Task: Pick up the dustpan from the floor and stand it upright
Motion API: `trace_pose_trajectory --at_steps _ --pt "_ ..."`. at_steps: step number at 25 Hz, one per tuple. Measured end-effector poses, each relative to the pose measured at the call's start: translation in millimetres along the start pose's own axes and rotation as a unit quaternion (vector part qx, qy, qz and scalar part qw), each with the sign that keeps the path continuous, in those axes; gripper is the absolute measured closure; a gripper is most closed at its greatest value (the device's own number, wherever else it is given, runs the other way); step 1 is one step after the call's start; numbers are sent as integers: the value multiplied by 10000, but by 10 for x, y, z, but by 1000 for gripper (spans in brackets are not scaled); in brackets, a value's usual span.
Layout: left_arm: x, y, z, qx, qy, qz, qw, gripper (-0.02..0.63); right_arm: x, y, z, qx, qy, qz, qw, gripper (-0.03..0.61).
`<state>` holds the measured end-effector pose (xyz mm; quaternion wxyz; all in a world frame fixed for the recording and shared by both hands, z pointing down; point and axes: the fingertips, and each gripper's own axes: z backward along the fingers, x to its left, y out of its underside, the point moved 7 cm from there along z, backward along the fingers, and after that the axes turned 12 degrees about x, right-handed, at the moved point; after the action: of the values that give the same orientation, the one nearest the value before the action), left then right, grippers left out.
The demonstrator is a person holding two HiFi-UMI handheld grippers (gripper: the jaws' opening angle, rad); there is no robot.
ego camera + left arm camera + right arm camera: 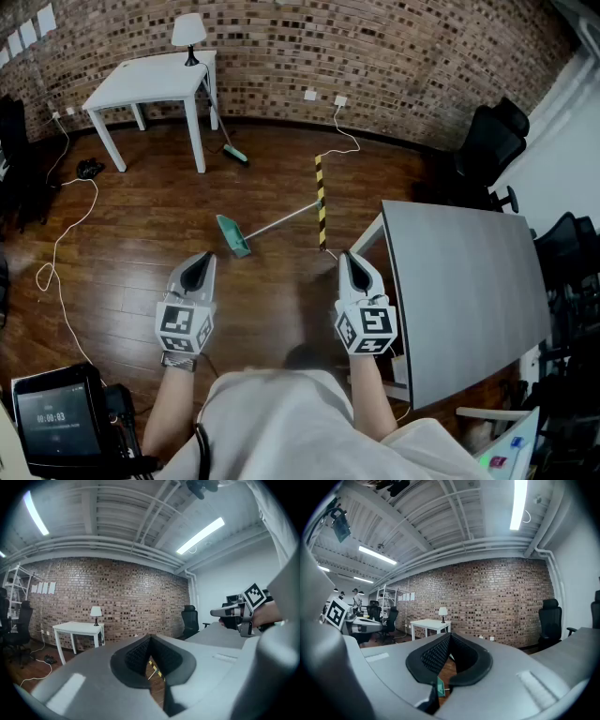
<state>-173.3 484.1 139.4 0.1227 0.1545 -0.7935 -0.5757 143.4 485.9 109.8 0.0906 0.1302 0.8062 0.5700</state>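
In the head view, I am holding my left gripper [196, 272] and right gripper [357, 274] level, both jaws pressed together and empty. The green dustpan [234, 235] is lying flat on the floor [141, 234], left of the grey tabletop [469, 291]. The left gripper view is showing that tabletop but no dustpan. The right gripper view is catching a green sliver of the dustpan [441, 686] beneath my jaws.

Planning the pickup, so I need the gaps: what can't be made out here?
Dustpan:
Head view: too small to see which way it faces.
Left gripper view: hidden behind the shut left tongs.
Right gripper view: only a green sliver shows past the right tongs.
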Motion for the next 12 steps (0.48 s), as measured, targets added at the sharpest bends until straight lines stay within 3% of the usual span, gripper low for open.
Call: trace_pose_trajectory --at_steps 5,12 --pt "321 -204 -212 -8 21 -17 10000 612 -14 -252 -316 -283 97 -246 9992 566" --pt "426 -301 -1017 202 -113 -107 9997 612 -526 -287 -1171 -166 -130 -251 9995 566"
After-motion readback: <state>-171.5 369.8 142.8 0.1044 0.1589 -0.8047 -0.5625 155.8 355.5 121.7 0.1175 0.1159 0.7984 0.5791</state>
